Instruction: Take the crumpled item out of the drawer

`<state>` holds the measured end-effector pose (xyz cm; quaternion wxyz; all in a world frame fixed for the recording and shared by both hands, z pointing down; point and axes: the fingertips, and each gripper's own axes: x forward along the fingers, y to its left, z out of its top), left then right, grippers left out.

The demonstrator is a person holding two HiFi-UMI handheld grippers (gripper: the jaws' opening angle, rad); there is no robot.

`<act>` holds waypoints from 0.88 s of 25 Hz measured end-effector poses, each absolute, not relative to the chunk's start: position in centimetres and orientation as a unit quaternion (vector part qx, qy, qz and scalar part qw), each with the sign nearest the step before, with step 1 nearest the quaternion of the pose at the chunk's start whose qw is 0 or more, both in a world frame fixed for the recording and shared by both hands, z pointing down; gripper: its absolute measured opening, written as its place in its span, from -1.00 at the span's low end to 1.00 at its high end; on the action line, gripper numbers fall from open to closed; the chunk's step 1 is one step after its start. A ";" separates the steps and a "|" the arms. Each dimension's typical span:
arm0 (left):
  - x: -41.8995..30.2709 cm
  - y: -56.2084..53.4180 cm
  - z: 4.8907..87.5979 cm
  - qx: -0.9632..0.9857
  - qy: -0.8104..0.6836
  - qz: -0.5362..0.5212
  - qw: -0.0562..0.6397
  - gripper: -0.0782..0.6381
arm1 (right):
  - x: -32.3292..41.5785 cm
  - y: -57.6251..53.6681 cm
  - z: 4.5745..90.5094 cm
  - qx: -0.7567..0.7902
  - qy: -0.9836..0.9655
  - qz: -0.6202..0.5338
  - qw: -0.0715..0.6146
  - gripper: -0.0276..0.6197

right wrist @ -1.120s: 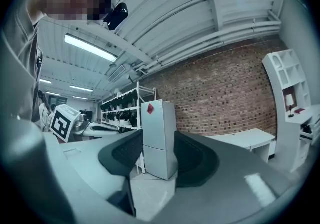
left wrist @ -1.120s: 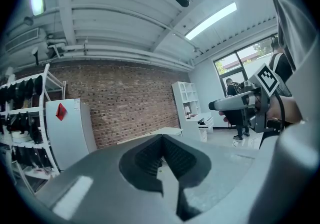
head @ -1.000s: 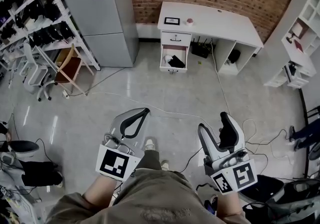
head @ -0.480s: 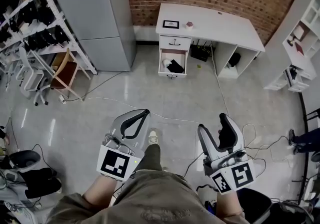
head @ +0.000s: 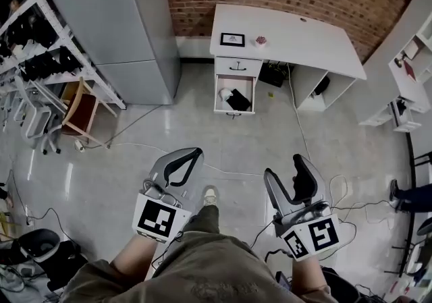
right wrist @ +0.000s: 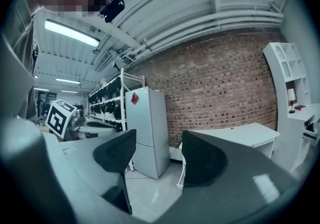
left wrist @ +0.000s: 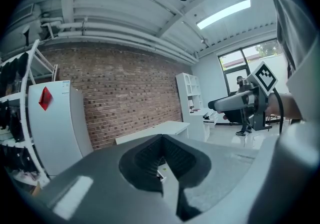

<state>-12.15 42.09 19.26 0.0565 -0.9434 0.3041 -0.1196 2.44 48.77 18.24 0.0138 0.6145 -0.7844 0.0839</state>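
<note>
Currently left claw (head: pixel 194 152) is clenched, right claw (head: pixel 285 167) released and empty, drawer (head: pixel 233 113) far off at 12 o'clock, so the risk is grabbing the black item (head: pixel 238 100) beside the crumpled item (head: pixel 225 94).

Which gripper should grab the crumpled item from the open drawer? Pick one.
Right, probably. The right gripper is open, while the left gripper is shut and would need opening. Both are far from the drawer holding the crumpled item.
</note>
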 end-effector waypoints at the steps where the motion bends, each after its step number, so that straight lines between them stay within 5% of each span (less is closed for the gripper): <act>1: -12.1 40.5 19.5 -0.944 0.301 -0.123 0.054 -0.78 | 2.4 47.1 18.5 0.614 -0.784 0.090 0.015 0.01; 22: -9.4 18.5 23.4 -0.946 0.292 -0.141 0.027 -0.78 | 5.8 25.2 23.9 0.617 -0.773 0.140 0.055 0.04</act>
